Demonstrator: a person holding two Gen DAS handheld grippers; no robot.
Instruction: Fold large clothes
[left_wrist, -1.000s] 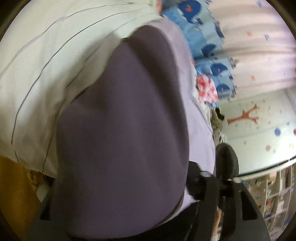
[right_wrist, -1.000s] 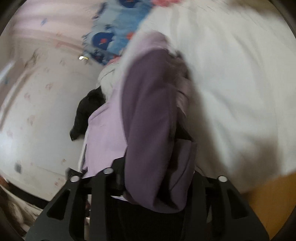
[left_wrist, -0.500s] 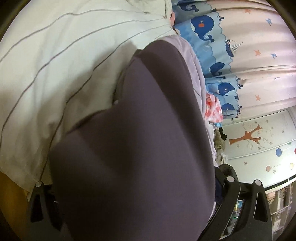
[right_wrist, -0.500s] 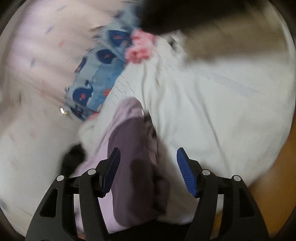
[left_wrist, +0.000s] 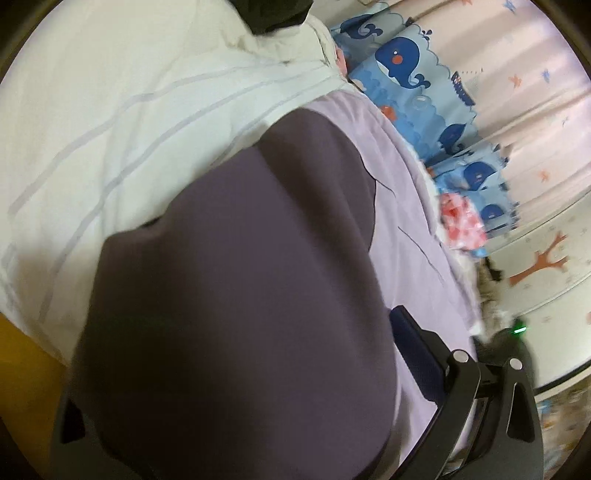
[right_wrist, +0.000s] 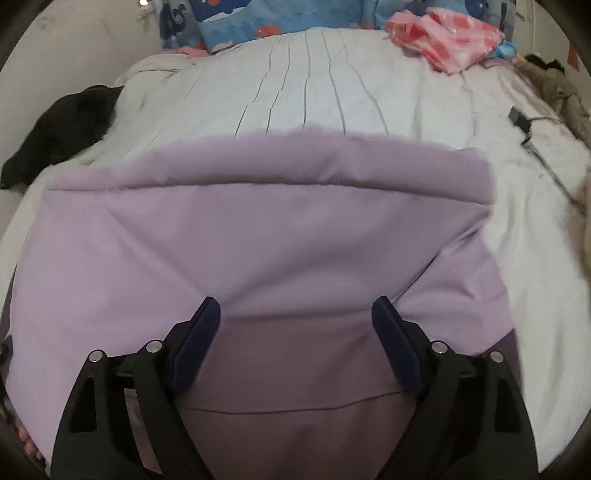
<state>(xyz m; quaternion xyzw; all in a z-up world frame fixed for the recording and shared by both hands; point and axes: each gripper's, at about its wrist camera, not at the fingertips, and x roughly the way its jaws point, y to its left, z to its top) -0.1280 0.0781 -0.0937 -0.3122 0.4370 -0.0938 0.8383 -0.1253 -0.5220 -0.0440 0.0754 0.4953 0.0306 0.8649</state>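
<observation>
A large two-tone garment, pale lilac (right_wrist: 258, 229) and dark purple (right_wrist: 295, 373), lies spread on the white striped bedcover (right_wrist: 303, 92). My right gripper (right_wrist: 297, 332) hovers just above it. Its jaws are opening and nothing is pinched between the blue pads (right_wrist: 199, 343). In the left wrist view the dark purple part (left_wrist: 236, 295) bulges up over my left gripper (left_wrist: 251, 332) and hides its left finger. Only the right pad (left_wrist: 417, 354) shows, standing wide beside the lilac cloth (left_wrist: 399, 206). The left jaws are spread wide, with cloth lying loose between them.
A black garment (right_wrist: 62, 125) lies at the bed's left edge and a pink one (right_wrist: 447, 40) at the far right. A black cable and plug (right_wrist: 519, 120) and a beige coat (right_wrist: 565, 96) lie on the right. Whale-print blue fabric (left_wrist: 406, 62) hangs behind the bed. Orange floor (left_wrist: 22, 369) shows at lower left.
The right gripper let go of the purple cloth, opened wide and swung round to look across the bed over the spread garment. The left jaws widened and that view tilted a little.
</observation>
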